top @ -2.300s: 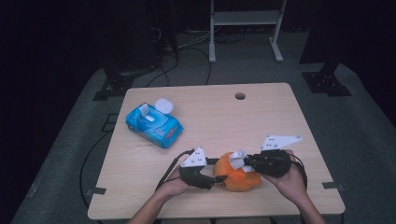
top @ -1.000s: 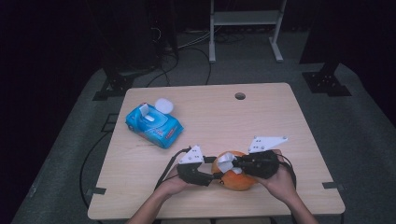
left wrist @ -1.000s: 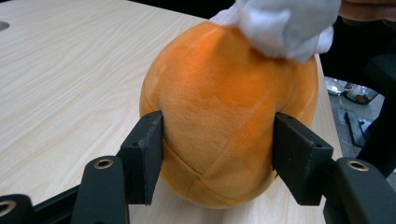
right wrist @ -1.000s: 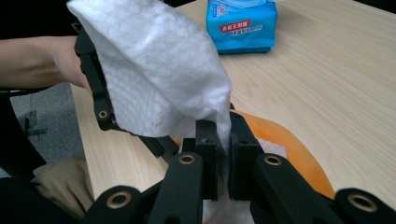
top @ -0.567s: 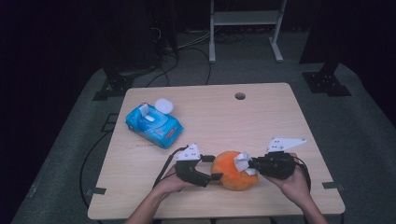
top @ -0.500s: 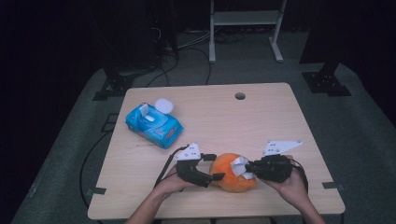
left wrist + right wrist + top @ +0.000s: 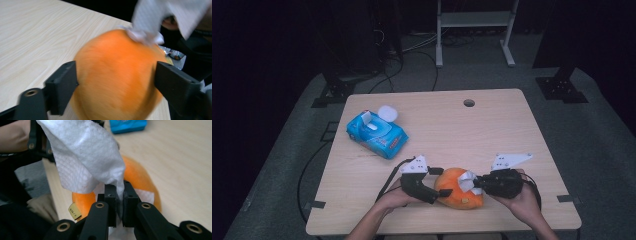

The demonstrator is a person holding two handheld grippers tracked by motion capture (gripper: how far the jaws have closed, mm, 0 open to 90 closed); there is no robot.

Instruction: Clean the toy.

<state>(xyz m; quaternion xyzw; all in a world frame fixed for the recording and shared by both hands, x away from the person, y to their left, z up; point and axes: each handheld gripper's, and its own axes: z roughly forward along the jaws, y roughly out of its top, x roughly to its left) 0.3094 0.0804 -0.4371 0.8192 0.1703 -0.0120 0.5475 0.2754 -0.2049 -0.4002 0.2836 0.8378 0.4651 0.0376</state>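
Observation:
A round orange soft thing [image 7: 459, 189] lies near the table's front edge. My left gripper [image 7: 441, 183] reaches in from its left. In the left gripper view [image 7: 116, 82] the two jaws flank the orange thing [image 7: 117, 82], close at each side. These jaws have just been opening, and the orange thing still sits between them. My right gripper [image 7: 475, 184] comes from the right, shut on a white wipe [image 7: 467, 179]. In the right gripper view [image 7: 120, 192] the wipe [image 7: 85, 157] stands up from the jaws, against the top of the orange thing [image 7: 136, 178].
A blue pack of wipes [image 7: 377, 132] with its white lid flipped open lies at the table's left, also at the top of the right gripper view [image 7: 127, 126]. The wooden table [image 7: 492, 130] has a small round hole [image 7: 469, 103] near its far edge. A white metal stand [image 7: 474, 20] is behind it.
The right gripper with the wipe has slid a little to the right and down on the orange thing. The left jaws stand wider apart around it; the left hand has stayed put.

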